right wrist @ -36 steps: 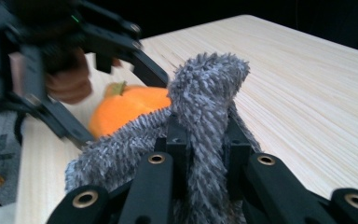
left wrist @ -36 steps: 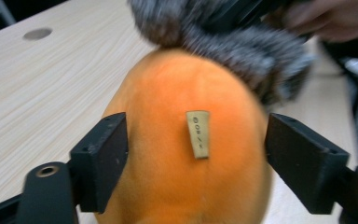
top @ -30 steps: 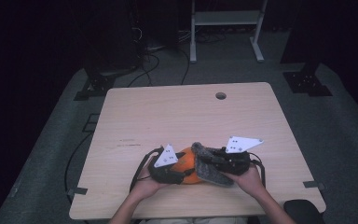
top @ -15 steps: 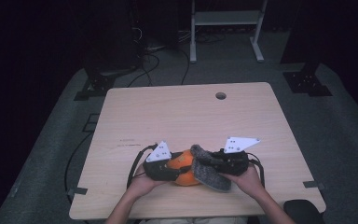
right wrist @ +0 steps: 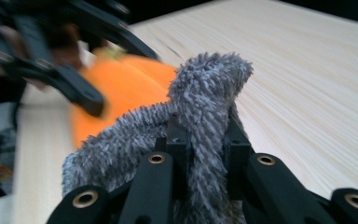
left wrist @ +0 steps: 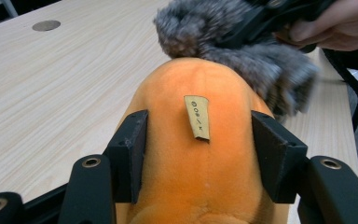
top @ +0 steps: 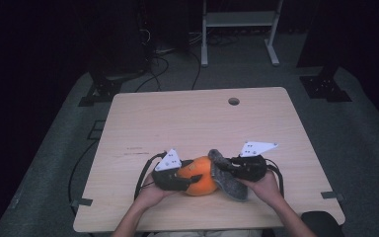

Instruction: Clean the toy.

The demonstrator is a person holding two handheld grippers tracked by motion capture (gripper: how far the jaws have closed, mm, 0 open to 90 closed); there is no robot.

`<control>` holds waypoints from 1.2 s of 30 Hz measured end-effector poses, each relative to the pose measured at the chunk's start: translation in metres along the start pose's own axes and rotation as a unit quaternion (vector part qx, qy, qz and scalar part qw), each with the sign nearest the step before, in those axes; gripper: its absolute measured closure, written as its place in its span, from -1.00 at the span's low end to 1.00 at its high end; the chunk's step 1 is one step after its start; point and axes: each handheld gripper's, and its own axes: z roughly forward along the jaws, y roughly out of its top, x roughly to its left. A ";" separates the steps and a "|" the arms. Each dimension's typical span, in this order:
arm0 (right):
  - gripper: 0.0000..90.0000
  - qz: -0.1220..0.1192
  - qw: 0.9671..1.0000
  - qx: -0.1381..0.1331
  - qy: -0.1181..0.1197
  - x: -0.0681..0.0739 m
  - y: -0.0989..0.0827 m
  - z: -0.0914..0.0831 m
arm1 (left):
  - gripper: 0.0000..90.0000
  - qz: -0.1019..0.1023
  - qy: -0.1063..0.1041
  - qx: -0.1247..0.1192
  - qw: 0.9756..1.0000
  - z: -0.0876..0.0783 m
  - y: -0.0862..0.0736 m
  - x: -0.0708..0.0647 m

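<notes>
Your left tool (left wrist: 198,154) has its two black jaws standing on either side of the orange plush body (left wrist: 200,186), pads against its flanks; they have just been easing open a little, yet the plush is between them and the grip looks to be keeping it. That hold is low on the rounded body, just below the small paper tag (left wrist: 197,116), which I judge is meant to anchor the toy while the other hand works on it.

Your right tool (right wrist: 204,140) is clenched on the grey furry piece (right wrist: 205,93), the pile bunched up between the jaws and standing above them. Gripping a fold of it like this gives you something to pull or drape with, since the fabric is soft and would slip from a shallow pinch.

From the high view, the left tool (top: 170,177) and right tool (top: 237,168) face each other from either side, with the orange plush (top: 200,177) in the middle and the grey piece (top: 222,175) lying against its right side, touching it. Both sit on the near part of the bench (top: 187,123), close to your edge, so your hands (top: 264,185) can brace there. The round cable hole (top: 233,101) is well apart at the far side.
</notes>
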 end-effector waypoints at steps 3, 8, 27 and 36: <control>0.71 0.006 1.000 0.001 -0.002 -0.001 -0.001 -0.003 | -0.09 0.005 -0.005 0.002 1.000 0.001 0.001 -0.001; 0.71 -0.029 0.999 -0.015 0.015 0.016 0.010 0.002 | -0.16 0.008 -0.007 0.002 1.000 0.004 0.002 -0.003; 0.71 -0.019 0.999 -0.026 0.022 0.018 0.011 0.003 | -0.27 0.005 -0.014 0.007 1.000 0.004 -0.001 -0.002; 0.71 -0.010 1.000 -0.025 -0.002 0.009 0.008 -0.004 | -0.37 -0.019 -0.012 0.002 1.000 0.005 -0.005 0.003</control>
